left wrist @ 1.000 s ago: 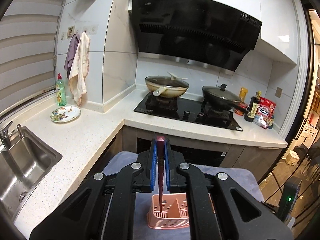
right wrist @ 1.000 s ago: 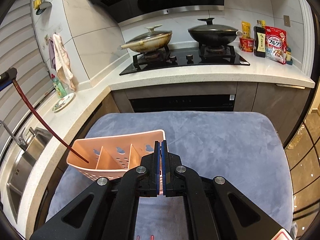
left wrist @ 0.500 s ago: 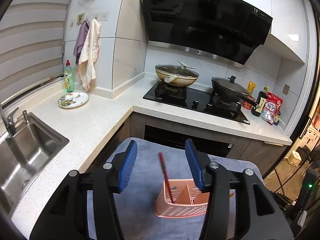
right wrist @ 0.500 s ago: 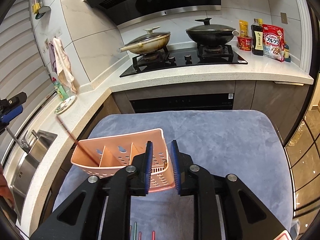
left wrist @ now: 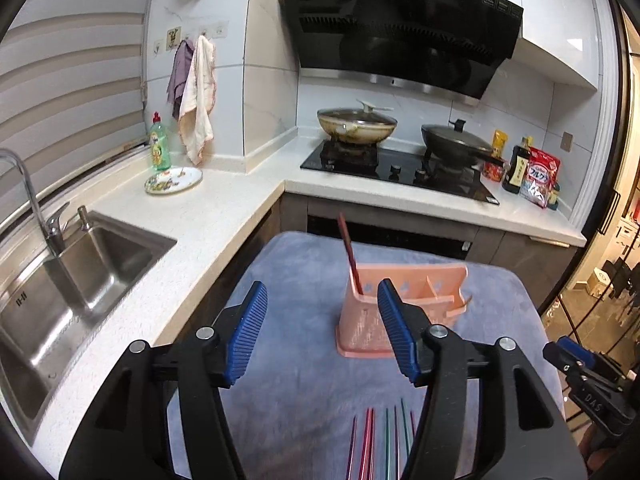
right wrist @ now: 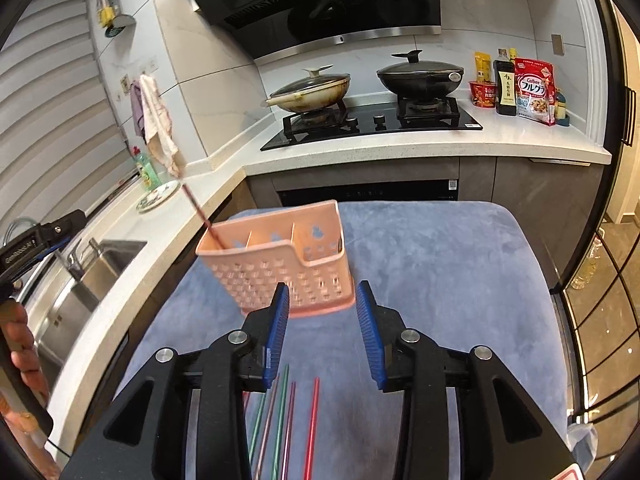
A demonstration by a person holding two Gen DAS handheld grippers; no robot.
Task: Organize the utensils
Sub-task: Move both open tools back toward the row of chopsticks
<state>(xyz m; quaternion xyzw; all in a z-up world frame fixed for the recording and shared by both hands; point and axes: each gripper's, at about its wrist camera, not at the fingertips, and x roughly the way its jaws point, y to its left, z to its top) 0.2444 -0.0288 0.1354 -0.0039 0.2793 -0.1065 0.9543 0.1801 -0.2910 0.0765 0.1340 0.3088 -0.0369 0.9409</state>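
While both claws stand over the blue-grey cloth that covers the desk, neither holds anything: the left claw has its jaws opening with only cloth showing between its blue pads, and the right claw is likewise opening, narrower than the left, its gap empty. The pink utensil caddy stands upright on the cloth just beyond the fingertips of both claws, touching neither. One dark red chopstick leans in the caddy's end compartment, the one nearest the sink, its top tilted away toward the counter. Loose chopsticks, red, pink and green, lie side by side on the cloth below the right claw; their near ends are hidden by the claw body, so the count is uncertain, perhaps five or six. In the right wrist view a hand grips the left tool's handle at the frame's left edge.
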